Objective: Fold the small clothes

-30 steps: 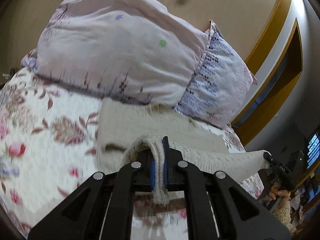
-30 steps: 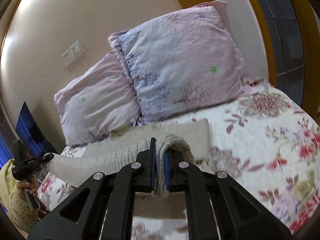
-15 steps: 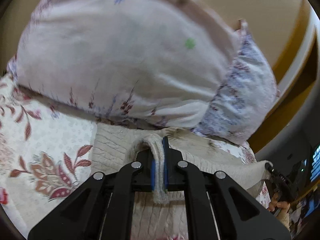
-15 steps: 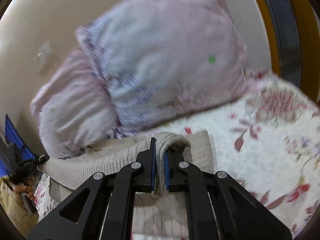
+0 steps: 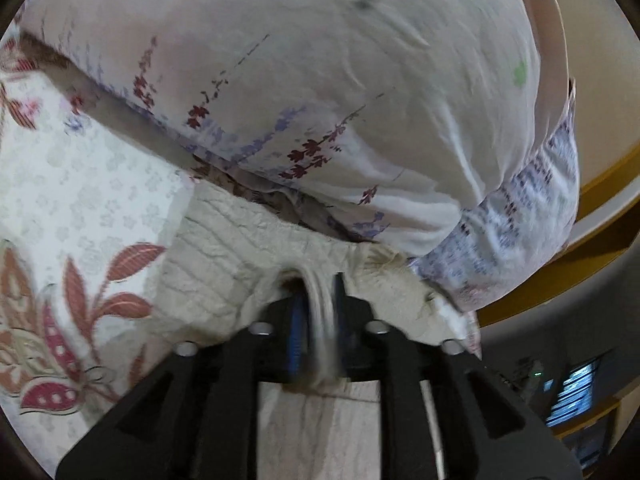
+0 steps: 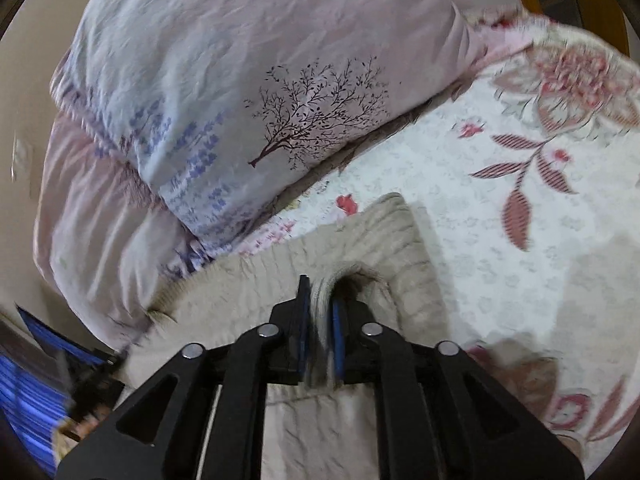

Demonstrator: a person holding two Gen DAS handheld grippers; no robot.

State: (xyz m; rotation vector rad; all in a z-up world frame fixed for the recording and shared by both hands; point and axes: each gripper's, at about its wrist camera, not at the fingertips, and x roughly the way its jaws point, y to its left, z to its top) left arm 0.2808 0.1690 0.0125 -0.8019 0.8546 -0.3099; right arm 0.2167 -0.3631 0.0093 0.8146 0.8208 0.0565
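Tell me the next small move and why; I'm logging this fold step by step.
Probably lower both grippers and let go. The left gripper and right gripper each pinch an edge of the knit, already carried forward over its lower layer, close to the pillows, so the fold looks ready to set down.

Blurred by motion: knit (image 5: 224,264) pinched in left hand-held gripper (image 5: 318,336), and far pillow (image 5: 532,216). Hidden under near pillow (image 5: 280,80): knit's far edge. Smeared at right view's lower left: dark object (image 6: 92,384), unidentifiable.
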